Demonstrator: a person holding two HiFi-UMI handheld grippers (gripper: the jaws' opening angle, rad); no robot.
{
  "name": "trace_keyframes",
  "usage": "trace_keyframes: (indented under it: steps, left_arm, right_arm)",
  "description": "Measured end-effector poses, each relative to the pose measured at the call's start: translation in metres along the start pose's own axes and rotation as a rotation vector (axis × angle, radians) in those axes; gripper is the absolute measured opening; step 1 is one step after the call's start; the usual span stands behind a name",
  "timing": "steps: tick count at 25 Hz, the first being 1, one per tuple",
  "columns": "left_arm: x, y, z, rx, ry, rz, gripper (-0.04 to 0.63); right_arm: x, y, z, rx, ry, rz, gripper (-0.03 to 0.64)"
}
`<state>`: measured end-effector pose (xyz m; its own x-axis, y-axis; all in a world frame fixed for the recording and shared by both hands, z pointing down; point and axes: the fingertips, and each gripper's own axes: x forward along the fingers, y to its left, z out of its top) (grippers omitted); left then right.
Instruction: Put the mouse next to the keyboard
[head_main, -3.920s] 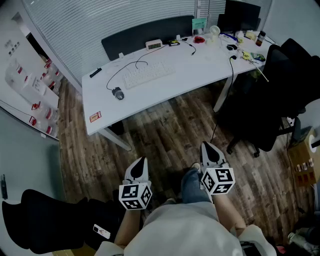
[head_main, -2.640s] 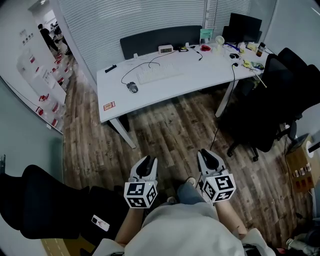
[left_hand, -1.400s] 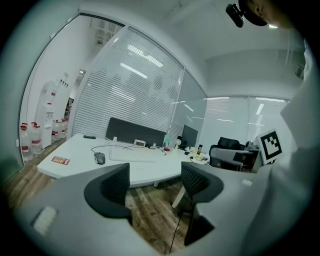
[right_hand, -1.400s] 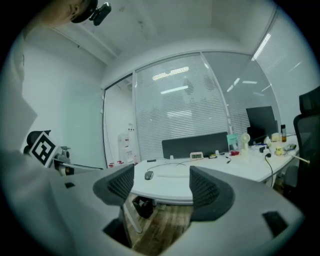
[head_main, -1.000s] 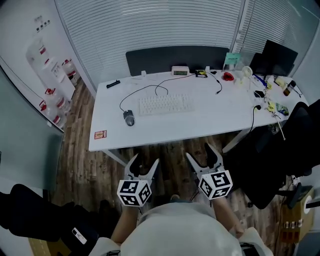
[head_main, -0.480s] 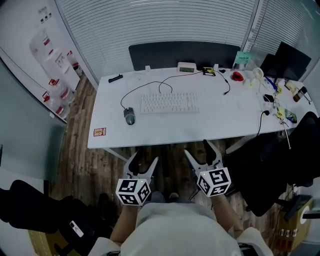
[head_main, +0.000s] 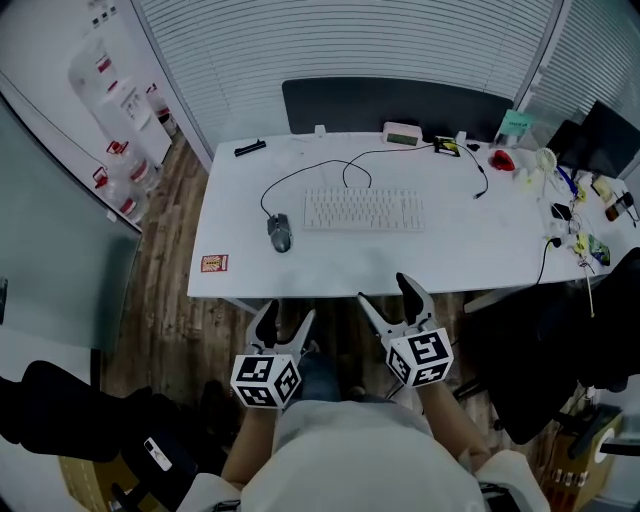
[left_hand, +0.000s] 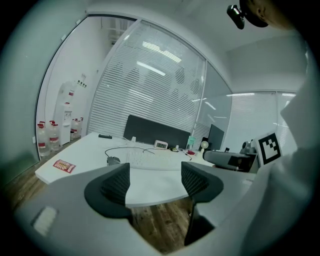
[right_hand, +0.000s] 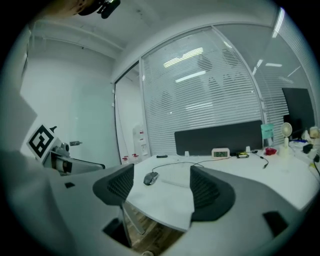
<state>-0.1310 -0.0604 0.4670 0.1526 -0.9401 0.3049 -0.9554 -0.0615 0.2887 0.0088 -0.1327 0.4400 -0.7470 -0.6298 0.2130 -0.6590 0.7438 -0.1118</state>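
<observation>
Head view: small grey mouse (head_main: 279, 232) was seen on white desk (head_main: 430, 262), just left of white keyboard (head_main: 363, 210). Both left gripper (head_main: 287, 318) & right gripper (head_main: 390, 296) were held w/ jaws apart, empty, short of desk edge. Risk: black cord (head_main: 308, 168) could be snagged, mouse dragged off-line.

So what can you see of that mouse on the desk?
The small dark-grey computer mouse is oval and smooth, plastic by the look, lying flat on the white desk top. A thin dark cable leaves its far end and loops toward the desk's back. It sits left of the white keyboard, a gap between them. Only the desk and its own cable touch it.
</observation>
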Motion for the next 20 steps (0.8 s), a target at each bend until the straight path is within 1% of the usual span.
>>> trace_keyframes:
  steps: [6,11,15,20]
  left_arm:
    - [0.022,0.052,0.024,-0.009,-0.018,0.022,0.307]
    - [0.04,0.094,0.039,-0.012,-0.006,0.027,0.307]
    - [0.051,0.124,0.047,-0.01,0.002,0.027,0.307]
    - [0.061,0.157,0.052,-0.026,0.017,0.034,0.307]
  right_arm:
    - [0.071,0.022,-0.003,-0.023,0.037,0.046,0.33]
    - [0.128,0.038,-0.008,-0.026,0.07,0.072,0.33]
    - [0.169,0.053,-0.02,-0.031,0.11,0.092,0.33]
    - [0.211,0.066,-0.04,-0.029,0.173,0.11,0.33]
